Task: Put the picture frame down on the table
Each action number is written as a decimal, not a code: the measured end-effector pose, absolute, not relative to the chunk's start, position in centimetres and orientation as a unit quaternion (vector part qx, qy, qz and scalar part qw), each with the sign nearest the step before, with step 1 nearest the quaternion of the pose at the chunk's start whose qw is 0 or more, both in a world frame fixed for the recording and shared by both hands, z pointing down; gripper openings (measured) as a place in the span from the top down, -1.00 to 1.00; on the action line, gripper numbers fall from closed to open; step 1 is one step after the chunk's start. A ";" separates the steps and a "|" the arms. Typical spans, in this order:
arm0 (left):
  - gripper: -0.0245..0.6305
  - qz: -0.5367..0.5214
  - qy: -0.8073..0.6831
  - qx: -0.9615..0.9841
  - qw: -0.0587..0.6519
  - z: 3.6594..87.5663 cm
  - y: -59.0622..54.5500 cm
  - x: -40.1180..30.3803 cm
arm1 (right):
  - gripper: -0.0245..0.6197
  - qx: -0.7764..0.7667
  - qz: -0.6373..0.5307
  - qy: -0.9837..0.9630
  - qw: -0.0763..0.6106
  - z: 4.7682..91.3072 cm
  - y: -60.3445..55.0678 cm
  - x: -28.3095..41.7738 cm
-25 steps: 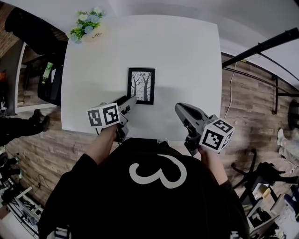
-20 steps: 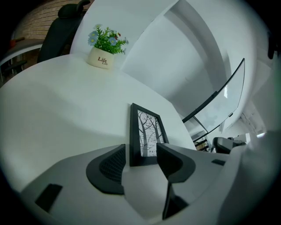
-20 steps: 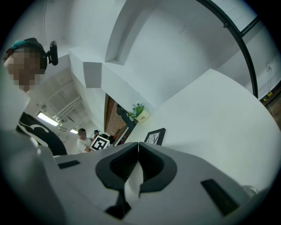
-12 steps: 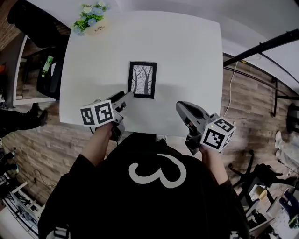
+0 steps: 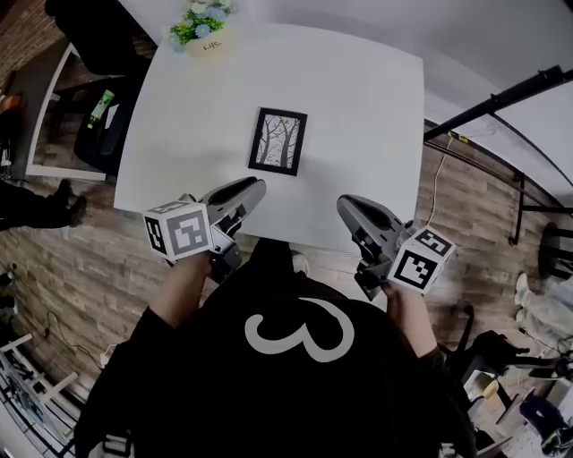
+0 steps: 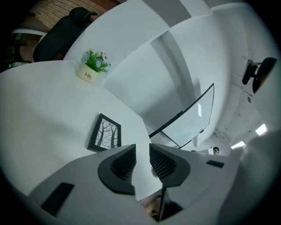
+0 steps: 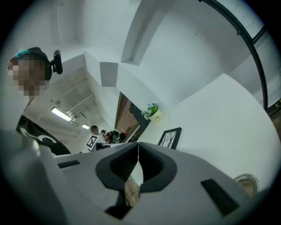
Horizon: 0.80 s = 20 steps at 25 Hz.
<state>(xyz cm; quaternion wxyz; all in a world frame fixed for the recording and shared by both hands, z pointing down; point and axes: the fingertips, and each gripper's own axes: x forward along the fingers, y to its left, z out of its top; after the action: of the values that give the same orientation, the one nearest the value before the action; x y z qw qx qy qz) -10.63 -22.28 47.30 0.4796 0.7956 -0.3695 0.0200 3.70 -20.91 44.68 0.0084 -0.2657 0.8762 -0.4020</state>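
Observation:
The black picture frame (image 5: 278, 141), with a tree print, lies flat on the white table (image 5: 358, 107) near its middle. It also shows in the left gripper view as the frame (image 6: 104, 133) and in the right gripper view as the frame (image 7: 170, 137). My left gripper (image 5: 253, 188) hovers over the table's near edge, a short way short of the frame; its jaws stand a narrow gap apart with nothing between them (image 6: 142, 149). My right gripper (image 5: 346, 207) hangs at the near edge to the right, jaws pressed together and empty (image 7: 138, 147).
A small pot of flowers (image 5: 204, 27) stands at the table's far left corner. A black chair (image 5: 94, 31) sits beyond it on the left. A black stand's bar (image 5: 501, 89) runs along the right side. Wood floor surrounds the table.
My left gripper has drawn back from the frame's near left corner toward the table's edge. The frame stays flat where it was. The right gripper has barely moved.

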 end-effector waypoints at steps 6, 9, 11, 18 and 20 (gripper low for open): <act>0.71 -0.009 -0.322 0.832 0.452 43.2 -18.7 -8.3 | 0.85 -0.249 -0.379 0.891 0.013 42.5 -18.1 4.0; 0.78 -0.019 -0.299 0.849 0.435 41.7 -17.0 -7.2 | 0.85 -0.246 -0.369 0.896 0.011 42.0 -16.7 4.3; 0.81 -0.020 -0.288 0.861 0.419 40.8 -15.9 -6.3 | 0.85 -0.244 -0.364 0.899 0.010 41.7 -15.6 4.6; 0.87 -0.013 -0.260 0.894 0.365 38.4 -12.9 -3.4 | 0.85 -0.235 -0.341 0.910 0.019 40.1 -12.9 5.4; 0.87 -0.015 -0.256 0.896 0.362 38.2 -12.4 -2.9 | 0.85 -0.234 -0.332 0.914 0.021 39.7 -12.5 5.5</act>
<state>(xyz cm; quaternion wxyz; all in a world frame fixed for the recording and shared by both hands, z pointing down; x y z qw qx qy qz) -2.90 -12.40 38.15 0.3623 0.8962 -0.2559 -0.0145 5.47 -12.51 39.71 0.0209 -0.2339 0.9135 -0.3321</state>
